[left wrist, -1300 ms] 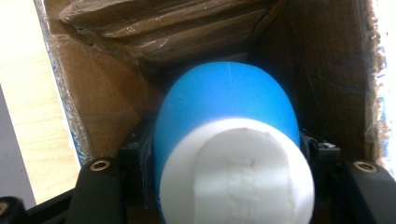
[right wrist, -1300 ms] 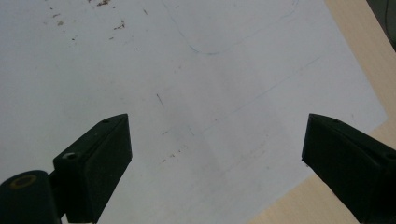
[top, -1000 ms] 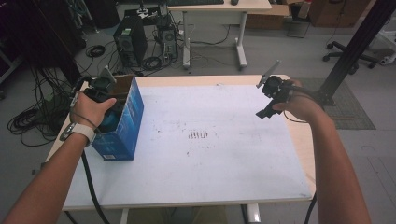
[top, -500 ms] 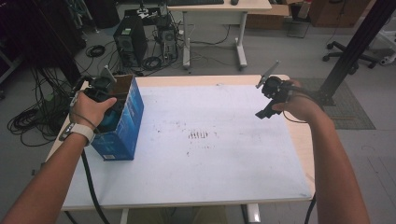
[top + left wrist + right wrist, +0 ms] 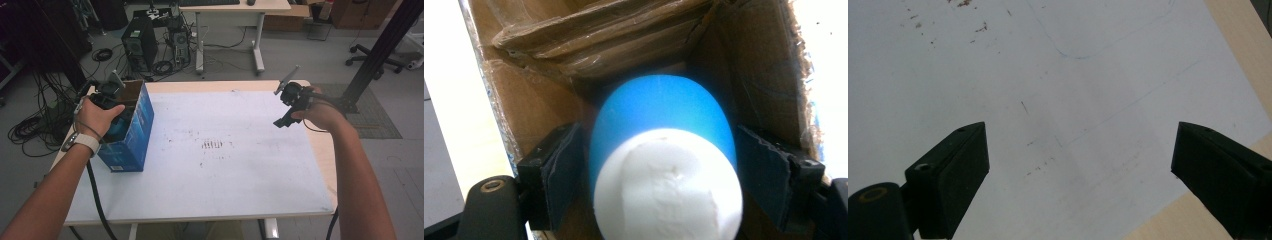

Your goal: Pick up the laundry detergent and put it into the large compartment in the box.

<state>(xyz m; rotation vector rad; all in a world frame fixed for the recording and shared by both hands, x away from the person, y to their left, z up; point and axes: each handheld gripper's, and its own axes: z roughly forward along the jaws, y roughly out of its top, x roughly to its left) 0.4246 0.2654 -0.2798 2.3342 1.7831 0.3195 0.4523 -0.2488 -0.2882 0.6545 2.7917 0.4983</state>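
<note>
Blue cup (image 5: 659, 112) inside box (image 5: 544, 85) walls

The box (image 5: 549, 35) is rough brown cardboard inside, glossy blue print outside. The cup (image 5: 659, 115) in it looks smooth matt blue plastic. A scuffed white sheet (image 5: 225, 165) covers the pale wood table (image 5: 320, 150).

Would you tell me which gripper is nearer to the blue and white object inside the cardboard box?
Left. The left gripper straddles the blue and white object, its jaws just opened; the right gripper hovers across the table.
</note>
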